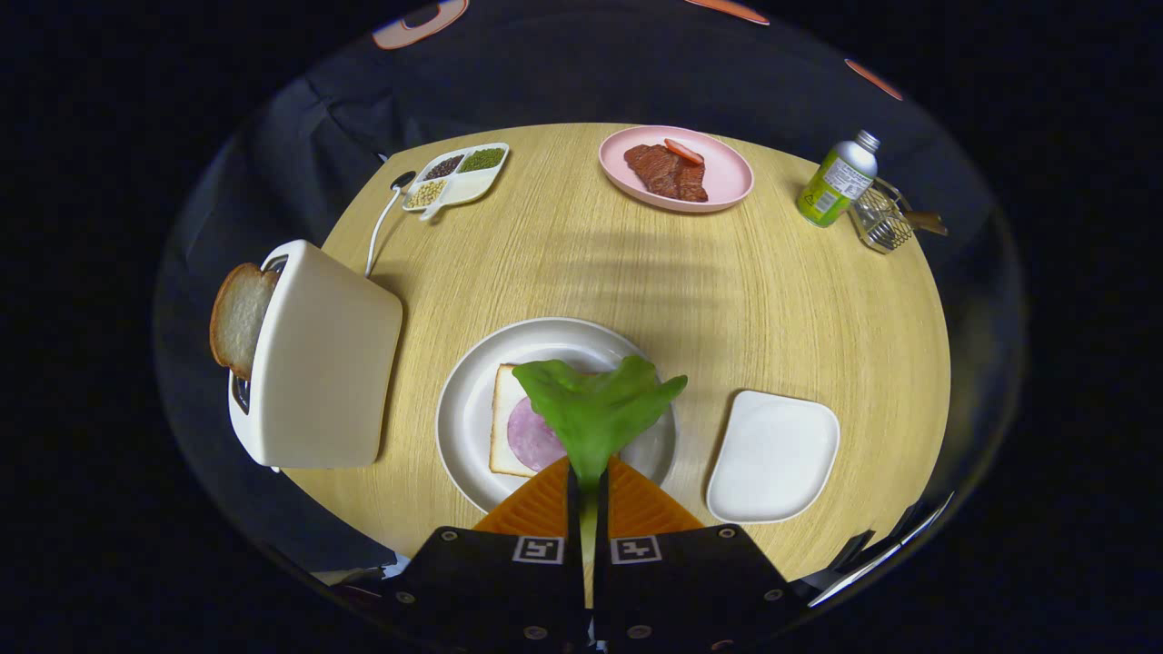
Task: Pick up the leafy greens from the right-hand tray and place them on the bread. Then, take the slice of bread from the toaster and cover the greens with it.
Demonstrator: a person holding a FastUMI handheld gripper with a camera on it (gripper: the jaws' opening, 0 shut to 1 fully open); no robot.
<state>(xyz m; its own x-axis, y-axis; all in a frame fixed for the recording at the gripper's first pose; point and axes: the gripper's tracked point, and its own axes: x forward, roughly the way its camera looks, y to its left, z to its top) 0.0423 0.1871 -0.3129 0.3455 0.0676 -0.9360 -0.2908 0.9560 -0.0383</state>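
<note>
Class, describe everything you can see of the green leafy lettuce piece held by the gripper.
The green leafy lettuce piece looks soft and matte, with a broad crinkled blade spreading into pointed lobes. Its narrow pale stem is pinched between both fingers of the gripper. The blade fans out over the round white plate, covering part of the square bread slice and pink ham round.

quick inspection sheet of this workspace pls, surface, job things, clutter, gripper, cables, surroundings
surface: round wooden table.
job things: leafy greens held over bread with ham on round plate; right-hand tray bare; bread slice upright in toaster.
clutter: pink plate of meat, bottle, wire basket, divided dish of grains.
gripper: gripper shut on the greens' stem.
cables: white cord behind toaster.
surroundings: black cloth wall.
</note>
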